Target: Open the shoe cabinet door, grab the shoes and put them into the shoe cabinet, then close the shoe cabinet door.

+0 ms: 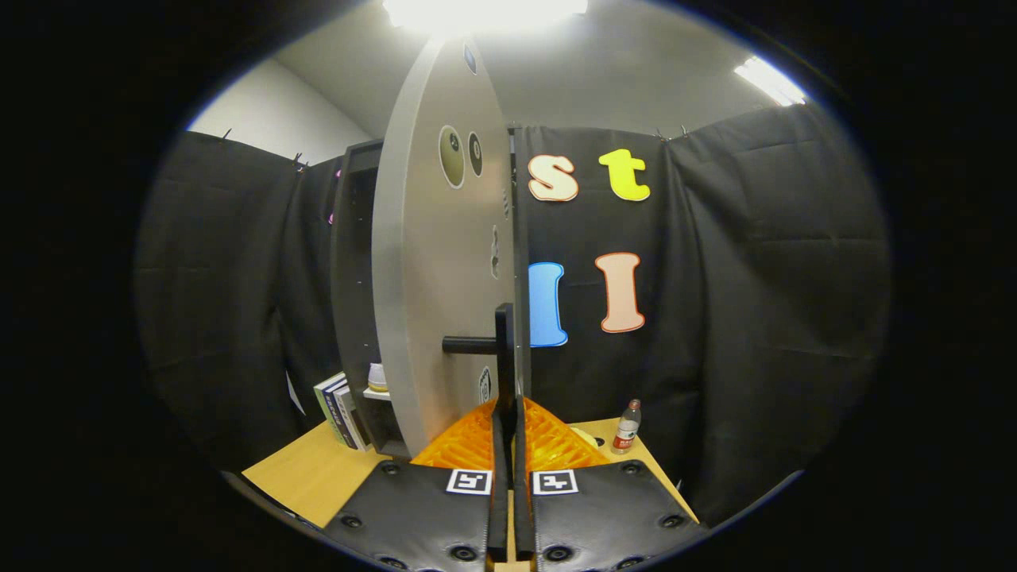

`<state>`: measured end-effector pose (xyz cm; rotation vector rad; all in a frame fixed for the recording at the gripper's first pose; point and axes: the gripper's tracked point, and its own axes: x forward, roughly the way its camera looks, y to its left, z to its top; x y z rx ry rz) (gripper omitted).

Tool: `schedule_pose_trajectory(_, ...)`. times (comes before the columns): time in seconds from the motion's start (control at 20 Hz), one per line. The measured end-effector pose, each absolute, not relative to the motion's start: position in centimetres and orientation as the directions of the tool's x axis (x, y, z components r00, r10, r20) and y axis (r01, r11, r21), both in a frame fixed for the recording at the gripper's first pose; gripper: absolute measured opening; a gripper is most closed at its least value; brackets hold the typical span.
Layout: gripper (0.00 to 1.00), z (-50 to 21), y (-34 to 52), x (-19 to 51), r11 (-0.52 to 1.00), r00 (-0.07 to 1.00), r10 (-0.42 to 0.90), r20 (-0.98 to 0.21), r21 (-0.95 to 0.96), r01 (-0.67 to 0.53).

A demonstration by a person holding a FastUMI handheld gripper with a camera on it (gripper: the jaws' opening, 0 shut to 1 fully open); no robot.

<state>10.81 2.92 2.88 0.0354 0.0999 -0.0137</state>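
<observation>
— Hand-held gripper (508,413): how is it set?

— Its fingers are pressed together on the dark handle (503,349) of the shoe cabinet door (433,262), the upright bar of the handle being pinched between them.

— Which step is judged to be in hand?

— A door step. The door is seen swung out, nearly edge-on, from the shoe cabinet (353,302). Whether it is being opened or closed cannot be told. A pale thing, perhaps a shoe (378,376), is seen on a shelf inside, just past the door's edge.

— What is called for next?

— An arc about the hinge should be followed, with the pinch kept square on the handle so it is not twisted out.

— And the room for moving?

— Books (340,411) are leaned against the cabinet's far side. A bottle (627,427) is stood on the surface (318,477) on the other side, near the wall; it should be cleared by the gripper's sweep.
</observation>
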Motion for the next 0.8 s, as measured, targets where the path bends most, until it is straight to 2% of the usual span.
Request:
schedule_pose_trajectory(0.1,0.05,3.0,1.9,10.9,0.999,0.995,-0.04,-0.092,0.024,0.043)
schedule_pose_trajectory(0.4,0.03,2.8,1.3,10.8,0.999,0.995,-0.013,-0.1,0.042,0.018)
schedule_pose_trajectory(0.8,0.04,2.8,-0.5,9.5,0.994,0.991,-0.097,-0.097,0.031,0.101)
